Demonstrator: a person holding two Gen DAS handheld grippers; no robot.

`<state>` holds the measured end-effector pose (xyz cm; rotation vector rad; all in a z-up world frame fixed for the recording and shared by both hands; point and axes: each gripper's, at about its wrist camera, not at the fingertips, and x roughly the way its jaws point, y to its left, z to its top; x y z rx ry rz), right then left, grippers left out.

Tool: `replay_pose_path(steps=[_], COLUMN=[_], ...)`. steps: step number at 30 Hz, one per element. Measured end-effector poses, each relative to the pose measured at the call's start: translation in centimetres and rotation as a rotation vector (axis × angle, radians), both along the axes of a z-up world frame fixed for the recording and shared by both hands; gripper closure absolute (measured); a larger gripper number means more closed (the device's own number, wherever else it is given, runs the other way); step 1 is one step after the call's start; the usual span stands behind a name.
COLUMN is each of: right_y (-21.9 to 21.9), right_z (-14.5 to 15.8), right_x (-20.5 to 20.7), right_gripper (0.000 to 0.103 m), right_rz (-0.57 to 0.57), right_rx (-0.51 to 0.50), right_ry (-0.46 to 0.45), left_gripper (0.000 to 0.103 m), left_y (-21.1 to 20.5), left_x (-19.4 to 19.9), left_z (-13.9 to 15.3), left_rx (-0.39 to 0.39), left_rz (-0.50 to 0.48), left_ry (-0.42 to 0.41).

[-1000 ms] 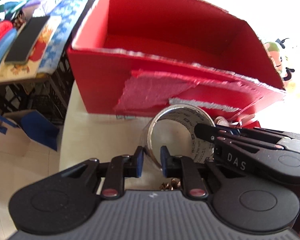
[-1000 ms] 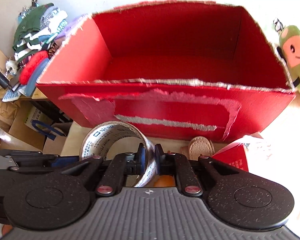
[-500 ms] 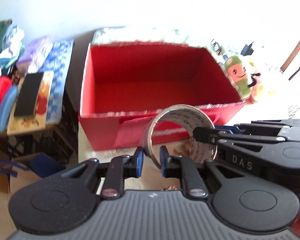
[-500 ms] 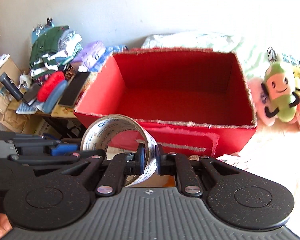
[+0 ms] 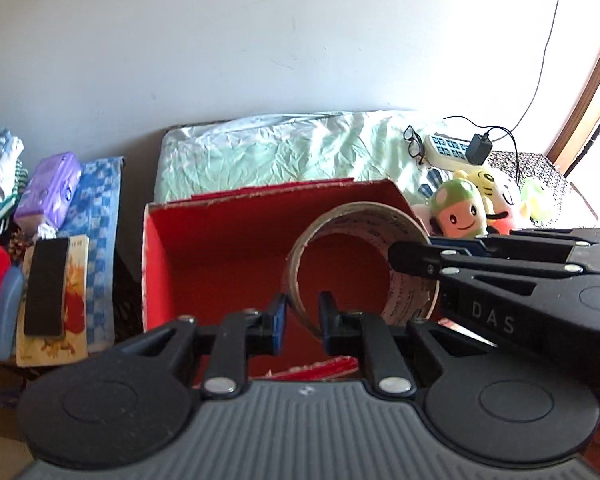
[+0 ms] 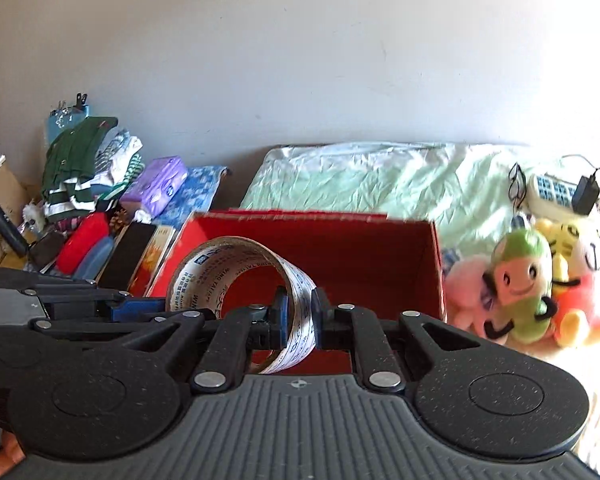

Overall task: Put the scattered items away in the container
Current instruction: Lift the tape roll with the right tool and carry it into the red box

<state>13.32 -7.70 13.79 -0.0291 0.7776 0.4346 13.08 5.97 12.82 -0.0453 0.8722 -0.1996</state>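
The letters "DAS" stand in pale print on the black side of the right gripper (image 5: 410, 258), seen from the left wrist camera. The tape roll (image 6: 244, 280) has blue print all over its pale band. From the right wrist camera the word "WING" can be read on it, and the word after it looks like "TAI", but the rest is too small and bent to tell. A small blue square sign sits near the top of the band. The other print on the roll is too blurred to read.

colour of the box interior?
Red, same as the outside of the cardboard box. Shows best in the right wrist view.
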Motion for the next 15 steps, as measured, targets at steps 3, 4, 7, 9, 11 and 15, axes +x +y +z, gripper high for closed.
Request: replay_pose_path(steps=[3,4,7,9,11,15], right_y=[0.2,0.1,0.2,0.3,0.6,1.4], right_z=[-0.1,-0.3,-1.4,-2.5,-3.8,-6.5], right_x=[1.8,2.5,4.6,5.9,7.3,9.9], right_gripper=[0.090,0.089,0.089,0.089,0.089,0.090], right_rz=[0.002,0.002,0.007,0.007,0.015,0.027], right_rx=[-0.018,-0.020,-0.025,-0.028,-0.032,-0.042], right_ry=[-0.010,-0.006,0.038,0.081,0.121,0.223], left_gripper=[0.090,0.090,0.091,0.091,0.091,0.091], left_y=[-0.3,-0.4,-0.5,-0.5,-0.3,0.4], left_x=[2.2,3.0,4.9,6.1,7.4,9.7], left_z=[-0.5,-0.9,-2.4,-3.6,-5.0,-8.0], left_rx=[0.022,0.022,0.021,0.020,0.014,0.000], left_rz=[-0.007,-0.008,-0.003,0.005,0.020,0.051], left_ry=[0.019,0.032,0.075,0.105,0.146,0.231])
